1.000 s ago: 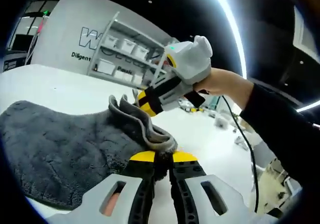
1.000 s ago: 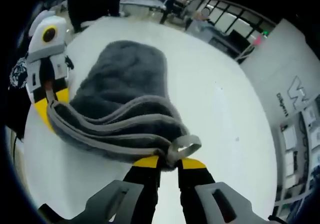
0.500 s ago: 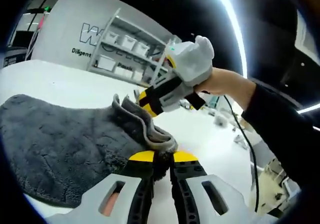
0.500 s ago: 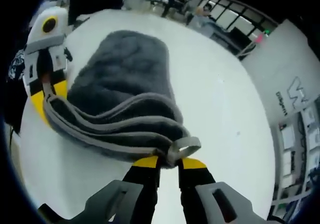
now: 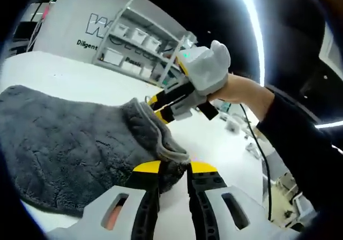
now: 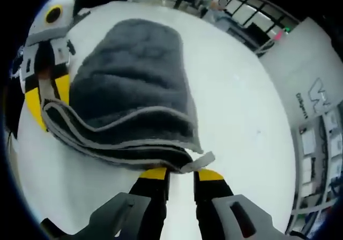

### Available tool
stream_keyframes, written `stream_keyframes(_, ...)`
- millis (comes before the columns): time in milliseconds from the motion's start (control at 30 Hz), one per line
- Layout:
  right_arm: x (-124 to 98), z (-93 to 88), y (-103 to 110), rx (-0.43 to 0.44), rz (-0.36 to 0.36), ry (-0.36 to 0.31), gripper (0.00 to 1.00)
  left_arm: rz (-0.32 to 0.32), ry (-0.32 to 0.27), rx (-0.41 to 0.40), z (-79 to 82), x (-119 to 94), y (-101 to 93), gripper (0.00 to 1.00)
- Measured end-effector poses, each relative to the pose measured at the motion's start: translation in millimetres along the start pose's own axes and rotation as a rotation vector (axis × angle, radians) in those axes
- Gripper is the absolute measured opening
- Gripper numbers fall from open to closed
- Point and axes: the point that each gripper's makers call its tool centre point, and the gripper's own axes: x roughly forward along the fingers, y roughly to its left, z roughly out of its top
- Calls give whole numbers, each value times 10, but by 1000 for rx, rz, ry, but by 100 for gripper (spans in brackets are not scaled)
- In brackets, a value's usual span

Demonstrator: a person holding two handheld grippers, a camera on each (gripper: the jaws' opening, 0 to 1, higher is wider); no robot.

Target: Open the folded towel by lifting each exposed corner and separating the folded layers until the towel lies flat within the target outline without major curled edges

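The broad white counter (image 6: pixel 236 90) carries everything I am working on, and most of it lies bare around the thick grey plush towel with a pale grey bound hem (image 6: pixel 128 74), which sits on it with the far part resting flat and the near edge raised off the surface. I see no target outline marked on the counter in either view, so I cannot judge how the towel sits against it. In the right gripper view the raised near edge shows stacked hem lines, which I read as folded layers not yet parted; my judgement is that the task is early to midway, with the lift made but the layers left to separate and the whole cloth left to spread and smooth. My left tongs (image 5: pixel 172 167), grey-bodied with yellow tips, are pressed together on a near corner of the towel. My right tongs (image 6: pixel 181 174) are closed on the other near corner, beside the small pale hanging loop (image 6: pixel 199 163) at the hem; in the left gripper view I see them (image 5: pixel 161 107) at the towel's raised far corner.
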Motion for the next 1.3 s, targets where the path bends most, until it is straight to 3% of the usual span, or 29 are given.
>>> stream_keyframes(100,-7,-57,-15,10,-9,3,14,-17,29,-10,-55,23,-42,22)
stream_keyframes(400,-64,-180,-55,45,-31,5,19,-22,42,-25,-92,54,-57,27)
stream_keyframes(567,-64,-278,-181,66,-108,13,38,-28,51,-31,-125,74,-68,33)
stream_keyframes(667,-130,-304,-282,109,-175,-1,55,-36,51,-28,-117,74,-78,35)
stream_keyframes(733,-174,-372,-314,137,-202,9,59,-41,44,-16,-96,59,-100,38)
stream_keyframes(833,-219,-517,-399,168,-272,33,67,-39,7,126,-14,8,-177,51)
stream_keyframes(900,-245,-598,-465,203,-321,37,83,-44,-50,211,102,-49,-265,68)
stream_keyframes(1000,-343,-608,-542,315,-390,-5,93,-38,-125,302,334,-165,-315,87)
stream_keyframes(1133,-554,-570,-701,418,-505,-77,99,-14,-152,395,572,-327,-240,99)
stream_keyframes(1300,-807,-517,-809,540,-608,-216,99,48,-109,483,761,-539,51,100)
